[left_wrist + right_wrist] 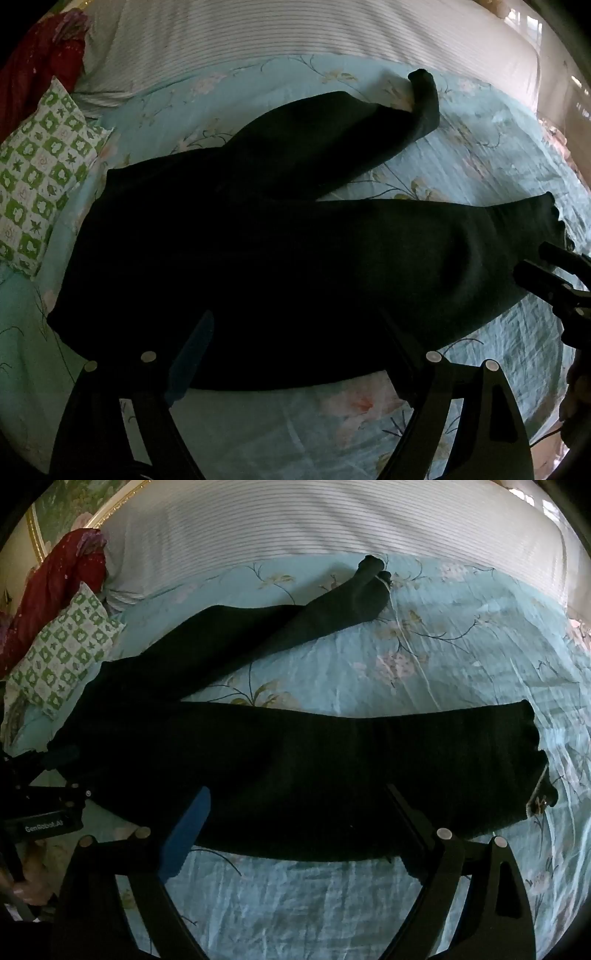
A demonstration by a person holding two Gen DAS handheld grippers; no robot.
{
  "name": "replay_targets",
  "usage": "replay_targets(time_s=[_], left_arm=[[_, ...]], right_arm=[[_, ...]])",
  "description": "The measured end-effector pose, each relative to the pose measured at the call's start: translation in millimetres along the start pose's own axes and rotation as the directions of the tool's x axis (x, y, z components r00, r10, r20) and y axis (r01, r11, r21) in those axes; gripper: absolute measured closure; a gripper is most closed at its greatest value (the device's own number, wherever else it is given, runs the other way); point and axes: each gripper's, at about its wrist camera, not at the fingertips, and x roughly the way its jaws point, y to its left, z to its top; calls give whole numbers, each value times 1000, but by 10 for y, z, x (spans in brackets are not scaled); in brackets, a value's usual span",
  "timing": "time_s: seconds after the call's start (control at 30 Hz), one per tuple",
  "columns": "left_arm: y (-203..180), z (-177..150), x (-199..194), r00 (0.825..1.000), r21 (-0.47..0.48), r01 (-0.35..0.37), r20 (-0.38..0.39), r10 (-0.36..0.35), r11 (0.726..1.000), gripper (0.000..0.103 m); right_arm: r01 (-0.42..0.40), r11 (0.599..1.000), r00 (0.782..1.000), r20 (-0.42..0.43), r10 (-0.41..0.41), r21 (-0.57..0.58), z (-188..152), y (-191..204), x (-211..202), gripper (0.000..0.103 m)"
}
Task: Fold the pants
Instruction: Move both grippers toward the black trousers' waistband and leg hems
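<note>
Broadly, left to right across the frames:

Pillow: a green-and-white checked pillow [48, 173] is lying at the left edge of the bed, just beside the waistband end of the pants.

Pants: dark pants [280, 258] are lying flat on the floral sheet [480, 147], waist at the left of the frame, legs splaying toward the right in a V; the long axis is running left to right across both views.

Left gripper: the left gripper [295, 332] is hovering over the near edge of the seat and thigh region, fingers spread wide, holding nothing; it is the nearer one to the waist.

Far leg: the far leg [295, 624] is angling toward the upper middle of the frame, its cuff curling up near the striped bedding [295, 524].

Near leg: the near leg [406, 757] is reaching to the right, ending in a hem at the right of the frame.

Right gripper: the right gripper [295, 812] is hanging wide apart above the near leg's lower edge, empty; it is the nearer one to the hem.

Containers: none are showing.

Judgement: bringing one leg over the other looks like the coming step.
</note>
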Motion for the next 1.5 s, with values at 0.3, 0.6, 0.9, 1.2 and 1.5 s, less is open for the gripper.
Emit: replay_targets(time_s=[0.3,0.6,0.9,1.2,1.5], left_arm=[[-26,-11,-1,1000,1,-4,1,4,1000,17],[-25,-17,15,1000,2,-3,-8,3,1000,17],[-44,-10,46,1000,13,-7,-20,8,1000,17],[-91,19,70,1000,24,-8,-30,9,1000,17],[-86,106,100,999,18,-11,-46,12,1000,17]], right_arm=[[-8,1000,1000,-3,8,16,-7,-39,-2,11],[-8,1000,1000,-3,8,12,-13,-32,-8,11],[-18,999,1000,-8,18,32,-4,-73,11,11],[-20,999,999,31,19,49,24,-142,7,11],[-29,997,999,28,27,66,127,-202,40,11]])
